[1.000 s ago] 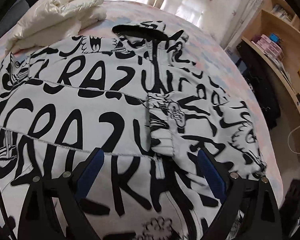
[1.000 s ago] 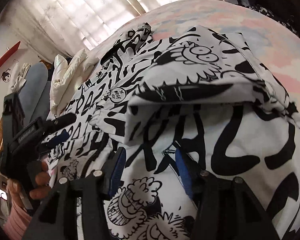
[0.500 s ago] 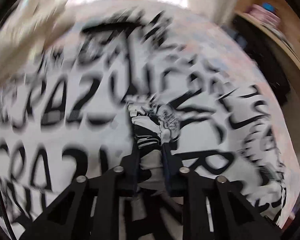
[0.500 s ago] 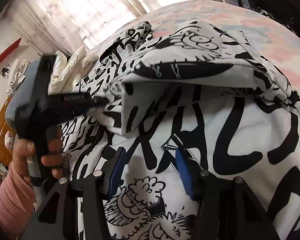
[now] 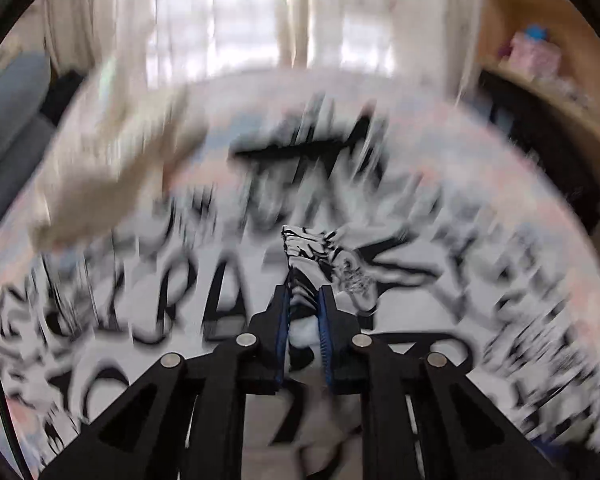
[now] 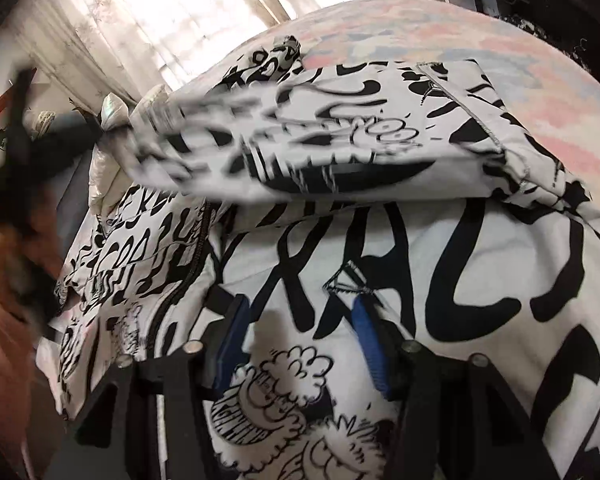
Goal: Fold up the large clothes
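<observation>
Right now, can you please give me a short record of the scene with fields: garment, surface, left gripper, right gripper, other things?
garment: white jacket with black lettering, spread on the bed, one sleeve lifted over the body
surface: bed with pastel cover
left gripper: left gripper, fingers shut on a bunched sleeve cuff; view blurred
right gripper: right gripper, fingers have just been opening; they stand apart over the jacket and pinch nothing
other things: cream puffy garment at the far side of the bed; curtains behind
</observation>
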The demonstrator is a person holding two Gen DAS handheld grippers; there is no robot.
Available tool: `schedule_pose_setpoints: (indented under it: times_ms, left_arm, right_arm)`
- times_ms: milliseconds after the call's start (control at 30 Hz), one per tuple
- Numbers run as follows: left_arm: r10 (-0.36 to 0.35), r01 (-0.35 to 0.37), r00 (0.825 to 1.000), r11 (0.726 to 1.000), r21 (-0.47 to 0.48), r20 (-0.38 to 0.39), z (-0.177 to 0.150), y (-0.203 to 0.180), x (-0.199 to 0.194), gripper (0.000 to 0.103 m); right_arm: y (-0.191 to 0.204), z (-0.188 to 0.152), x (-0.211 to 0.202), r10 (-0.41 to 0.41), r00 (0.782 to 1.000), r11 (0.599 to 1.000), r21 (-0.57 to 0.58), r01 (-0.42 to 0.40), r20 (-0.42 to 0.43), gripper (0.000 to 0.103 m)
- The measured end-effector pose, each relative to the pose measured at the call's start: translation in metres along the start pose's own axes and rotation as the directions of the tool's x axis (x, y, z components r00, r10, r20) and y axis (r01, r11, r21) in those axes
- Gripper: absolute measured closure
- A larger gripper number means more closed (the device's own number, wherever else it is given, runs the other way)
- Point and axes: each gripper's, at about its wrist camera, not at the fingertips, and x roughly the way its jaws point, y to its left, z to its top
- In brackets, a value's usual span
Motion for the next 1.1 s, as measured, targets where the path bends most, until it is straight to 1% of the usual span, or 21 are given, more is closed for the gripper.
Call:
schedule_pose_setpoints:
  times_ms: [67, 133, 200, 233, 267, 333, 400, 533, 600, 633, 700, 733, 767, 800, 833, 867, 900, 933, 967, 1033, 1100]
  left_arm:
    - [0.02, -0.02, 0.996, 1.0, -0.004, -0.093, -0.019, 0.012, 0.025, 0.086]
    - [-0.019, 0.014, 0.993, 0.999, -0.045, -0.113, -0.031, 0.023, 0.034, 0.078]
    - [-0.043, 0.035, 0.995, 0.996, -0.086, -0.09, -0.031, 0.031, 0.03, 0.059]
    - [-0.064, 0.055, 0.995, 0.993, -0.105, -0.081, -0.029, 0.035, 0.029, 0.038]
    - [-0.084, 0.075, 0.994, 0.99, -0.121, -0.068, -0.025, 0.037, 0.027, 0.029]
    - [-0.105, 0.098, 0.993, 0.988, -0.12, -0.054, -0.021, 0.035, 0.027, 0.029]
    - [-0.113, 0.106, 0.992, 0.989, -0.107, -0.063, -0.016, 0.032, 0.032, 0.029]
    - [-0.135, 0.12, 0.981, 0.987, -0.11, -0.141, -0.008, 0.024, 0.058, 0.029]
    - [-0.145, 0.127, 0.977, 0.985, -0.12, -0.155, -0.008, 0.022, 0.065, 0.03]
    - [-0.141, 0.124, 0.979, 0.985, -0.118, -0.15, -0.007, 0.02, 0.067, 0.034]
    - [-0.132, 0.117, 0.981, 0.987, -0.107, -0.145, -0.003, 0.016, 0.071, 0.049]
    - [-0.126, 0.112, 0.982, 0.989, -0.096, -0.144, -0.001, 0.013, 0.072, 0.065]
    - [-0.125, 0.114, 0.981, 0.99, -0.08, -0.148, 0.003, 0.01, 0.074, 0.074]
    - [-0.114, 0.105, 0.982, 0.992, -0.068, -0.152, 0.005, 0.008, 0.076, 0.075]
    - [-0.095, 0.089, 0.985, 0.995, -0.052, -0.146, 0.01, 0.004, 0.076, 0.079]
    - [-0.084, 0.079, 0.988, 0.996, -0.039, -0.133, 0.014, 0.001, 0.074, 0.09]
    - [-0.069, 0.067, 0.992, 0.998, -0.023, -0.103, 0.02, -0.001, 0.069, 0.09]
    - [-0.059, 0.058, 0.996, 0.998, -0.014, -0.066, 0.027, -0.003, 0.063, 0.091]
    - [-0.055, 0.055, 0.998, 0.998, -0.018, -0.021, 0.033, -0.003, 0.057, 0.095]
    - [-0.046, 0.046, 0.999, 0.998, -0.032, 0.021, 0.039, -0.003, 0.056, 0.095]
    - [-0.006, 0.006, 1.0, 0.999, -0.032, -0.006, 0.038, -0.005, 0.068, 0.095]
  right_arm:
    - [-0.001, 0.003, -0.007, 0.013, 1.0, 1.0, 0.011, -0.013, -0.018, 0.036]
    - [-0.003, 0.009, -0.016, 0.035, 0.999, 0.999, 0.023, -0.035, -0.031, 0.036]
    - [-0.008, 0.023, -0.03, 0.029, 0.999, 0.999, 0.029, -0.028, -0.026, 0.036]
    - [-0.012, 0.032, -0.037, 0.017, 1.0, 0.999, 0.029, -0.016, -0.016, 0.036]
    - [-0.016, 0.043, -0.043, 0.003, 1.0, 0.999, 0.034, -0.003, -0.001, 0.035]
    - [-0.031, 0.066, -0.052, -0.031, 0.999, 0.998, 0.062, 0.029, 0.031, 0.028]
    - [-0.054, 0.093, -0.054, -0.083, 0.995, 0.991, 0.11, 0.076, 0.058, 0.026]
    - [-0.105, 0.142, -0.028, -0.148, 0.988, 0.967, 0.213, 0.137, 0.038, 0.026]
    - [-0.131, 0.162, -0.006, -0.155, 0.988, 0.953, 0.264, 0.149, 0.0, 0.026]
    - [-0.143, 0.169, 0.006, -0.157, 0.987, 0.944, 0.289, 0.156, -0.02, 0.026]
    - [-0.164, 0.179, 0.032, -0.119, 0.992, 0.929, 0.348, 0.13, -0.052, 0.026]
    - [-0.17, 0.18, 0.042, -0.105, 0.993, 0.922, 0.368, 0.119, -0.059, 0.026]
    - [-0.174, 0.181, 0.05, -0.1, 0.993, 0.92, 0.374, 0.116, -0.06, 0.026]
    - [-0.173, 0.182, 0.054, -0.108, 0.993, 0.925, 0.36, 0.121, -0.056, 0.027]
    - [-0.167, 0.185, 0.056, -0.126, 0.991, 0.937, 0.324, 0.133, -0.044, 0.052]
    - [-0.159, 0.188, 0.056, -0.141, 0.989, 0.95, 0.275, 0.149, -0.046, 0.08]
    - [-0.152, 0.19, 0.052, -0.176, 0.983, 0.954, 0.238, 0.182, -0.043, 0.094]
    - [-0.147, 0.191, 0.046, -0.203, 0.979, 0.956, 0.216, 0.2, -0.011, 0.097]
    - [-0.139, 0.193, 0.033, -0.219, 0.973, 0.962, 0.18, 0.204, 0.068, 0.099]
    - [-0.136, 0.191, 0.025, -0.255, 0.959, 0.958, 0.168, 0.233, 0.125, 0.099]
    - [-0.145, 0.189, 0.043, -0.3, 0.952, 0.944, 0.16, 0.288, 0.055, 0.099]
